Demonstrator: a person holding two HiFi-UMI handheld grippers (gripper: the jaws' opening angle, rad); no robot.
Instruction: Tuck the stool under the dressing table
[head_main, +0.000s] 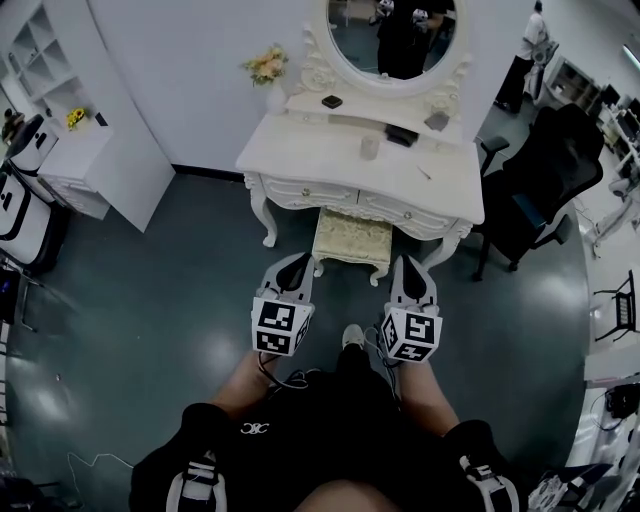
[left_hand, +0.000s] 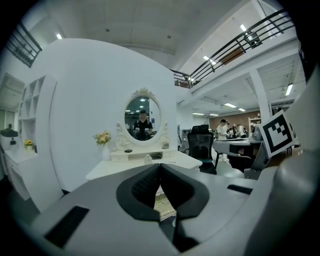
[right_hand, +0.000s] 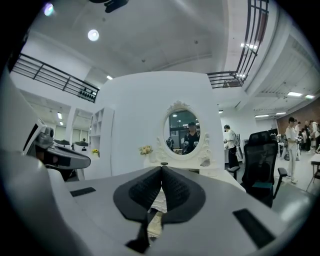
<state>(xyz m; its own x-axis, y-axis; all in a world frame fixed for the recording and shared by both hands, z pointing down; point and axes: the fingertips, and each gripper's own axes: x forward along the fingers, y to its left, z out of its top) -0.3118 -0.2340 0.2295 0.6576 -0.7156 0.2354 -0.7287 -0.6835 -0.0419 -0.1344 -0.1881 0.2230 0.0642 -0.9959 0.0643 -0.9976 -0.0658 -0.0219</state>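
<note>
A cream cushioned stool (head_main: 351, 243) stands with its far part under the front of the white dressing table (head_main: 300, 160), its near edge sticking out. My left gripper (head_main: 295, 272) and right gripper (head_main: 411, 270) hang side by side above the floor just short of the stool, both shut and holding nothing. In the left gripper view the shut jaws cover most of the stool (left_hand: 165, 204), with the dressing table (left_hand: 130, 168) and its oval mirror (left_hand: 142, 118) beyond. The right gripper view shows the stool (right_hand: 158, 201) through its shut jaws, below the table (right_hand: 220, 178).
A black office chair (head_main: 545, 175) stands right of the table. White shelving (head_main: 75, 165) and a white cabinet are at the left. A flower vase (head_main: 268, 70) and small items sit on the tabletop. My legs and shoe (head_main: 352, 337) are below the grippers. People stand far right.
</note>
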